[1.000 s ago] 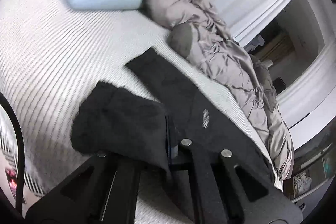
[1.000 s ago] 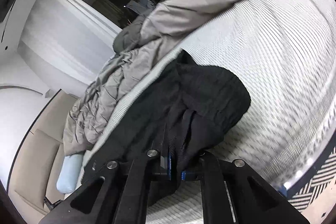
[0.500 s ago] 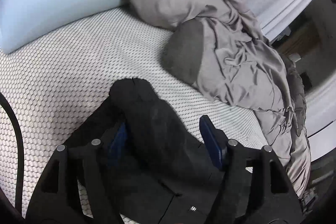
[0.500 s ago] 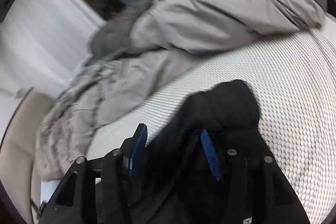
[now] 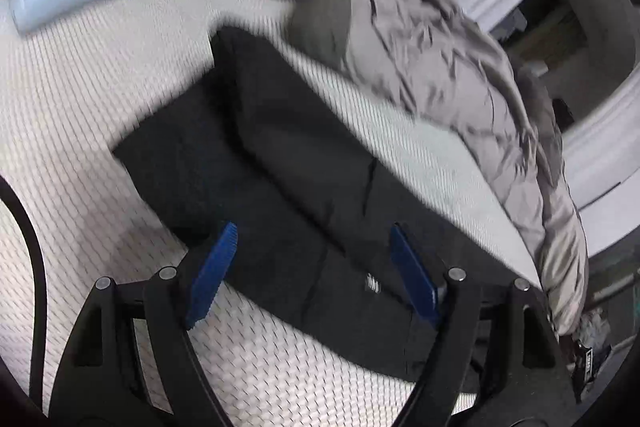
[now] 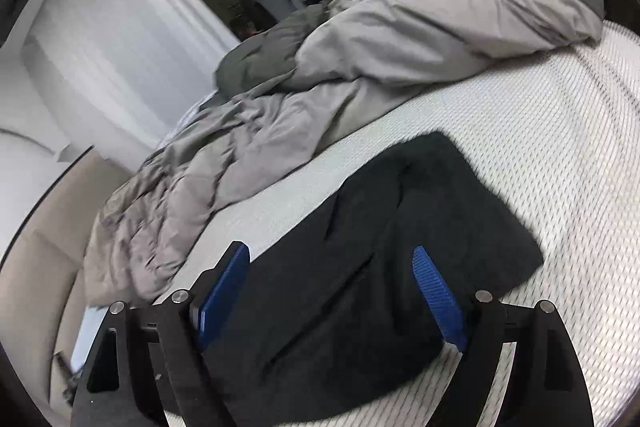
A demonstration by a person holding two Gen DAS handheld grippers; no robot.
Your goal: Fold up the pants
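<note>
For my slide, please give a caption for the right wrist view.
Open right gripper above folded black pants on a white mattress, beside a rumpled grey duvet.

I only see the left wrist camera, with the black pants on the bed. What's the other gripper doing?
Observer: The right gripper has just been opening. Its fingers stand apart over the pants and pinch nothing.
Child: Is the end of the pants away from the pillow tidy?
Observer: Yes. In the right wrist view that end lies flat on the mattress, with a squared corner.
Child: What's past the pillow?
Observer: A beige padded panel rises beside the pale blue pillow.
</note>
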